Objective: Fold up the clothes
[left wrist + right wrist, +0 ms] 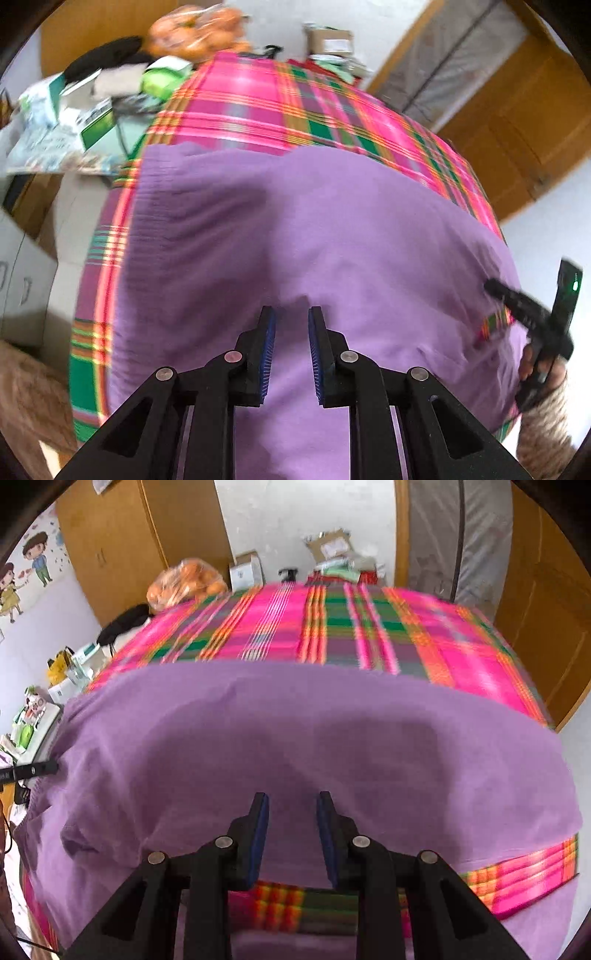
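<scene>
I hold my left tool (pixel 291 314) low in the centre of its view, its blue pads a narrow gap apart with nothing between them, over the purple garment (pixel 314 240). My right tool (pixel 291 799) sits the same way at the bottom centre of its own view, pads a little apart and empty; in the left view it shows at the right edge (pixel 496 290), near the cloth's side.

The garment lies spread across the lower half of both views, on a bench covered with a pink and green plaid cloth (pixel 332 627). In the right view a band of plaid shows below my right tool, between two stretches of purple, so I judge a fold or a gap in the fabric lies there.

The risks, as I judge them: with the gaps this narrow, I may pinch only the top layer, or catch the plaid cover along with the garment and drag it. The views are blurred, so I cannot place the hem exactly; a closing on the flat middle would bunch the cloth rather than lift an edge. If my two tools grasp at uneven points, the fold lands crooked.
</scene>
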